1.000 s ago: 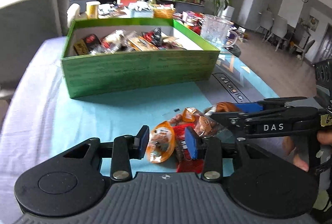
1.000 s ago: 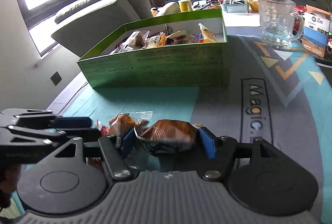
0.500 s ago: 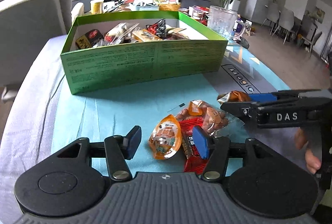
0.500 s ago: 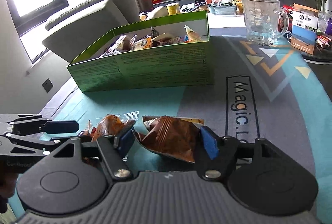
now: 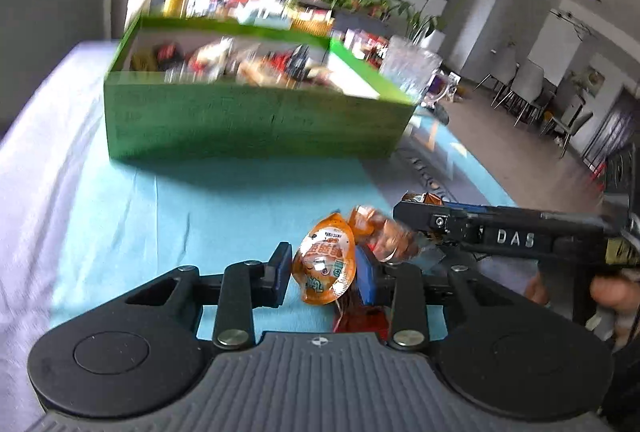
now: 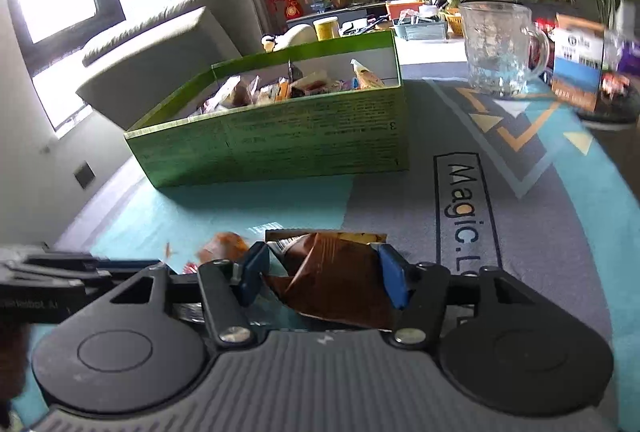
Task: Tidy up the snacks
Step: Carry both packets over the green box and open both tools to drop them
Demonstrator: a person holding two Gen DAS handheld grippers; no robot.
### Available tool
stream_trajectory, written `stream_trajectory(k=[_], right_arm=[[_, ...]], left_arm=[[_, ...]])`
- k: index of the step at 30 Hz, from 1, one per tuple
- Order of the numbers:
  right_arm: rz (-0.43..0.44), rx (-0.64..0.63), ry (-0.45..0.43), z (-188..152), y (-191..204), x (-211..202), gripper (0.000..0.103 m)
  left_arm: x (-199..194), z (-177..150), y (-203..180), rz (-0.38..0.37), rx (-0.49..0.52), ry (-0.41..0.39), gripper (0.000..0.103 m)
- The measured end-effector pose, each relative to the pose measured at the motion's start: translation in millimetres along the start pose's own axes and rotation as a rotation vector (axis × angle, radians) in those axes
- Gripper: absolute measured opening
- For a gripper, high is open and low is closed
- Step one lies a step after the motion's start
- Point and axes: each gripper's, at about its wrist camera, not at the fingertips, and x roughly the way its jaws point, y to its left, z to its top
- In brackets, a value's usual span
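Note:
My left gripper (image 5: 323, 275) is closed on an orange jelly cup packet (image 5: 325, 264) and holds it above the teal mat. Under it lie a red packet (image 5: 360, 320) and a clear bag of orange snacks (image 5: 384, 232). My right gripper (image 6: 320, 274) is shut on a brown snack packet (image 6: 336, 280); it also shows in the left wrist view (image 5: 500, 238), at the right. The green box (image 5: 256, 123) of several snacks stands ahead; it also shows in the right wrist view (image 6: 280, 143).
A glass mug (image 6: 500, 47) stands right of the box, with a blue and brown carton (image 6: 576, 67) beside it. A grey sofa (image 6: 160, 47) stands behind the table on the left. Plants and clutter line the far shelf.
My left gripper has closed on the orange jelly cup packet and lifted it. My right gripper has risen a little with the brown packet. Both views are blurred by motion.

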Motion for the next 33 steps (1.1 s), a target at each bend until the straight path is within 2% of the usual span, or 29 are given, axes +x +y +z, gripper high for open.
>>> stream_trajectory(k=[4,7,13,22,28,33], right_arm=[[0.015,-0.001,-0.044,9,3,-10,0.044],[0.034,-0.005,-0.076,18,7,-14,0.044],[0.064,-0.022,-0.127,35,16,-13,0.044],[0.096,-0.055,-0.221,75,28,-7,0.044],[0.105,-0.067,-0.285,100,33,-2,0.044],[0.093,-0.066,-0.304,114,32,7,0.044]], left_arm=[[-9,10,-8,-0.003,0.046,-0.047,0.031],[-10,16,-9,0.026,0.069,-0.07,0.031],[-10,32,0,0.085,0.046,-0.111,0.031],[-5,84,3,0.18,0.117,-0.228,0.032],[5,112,4,0.23,0.152,-0.28,0.032],[12,129,10,0.231,0.143,-0.301,0.032]])
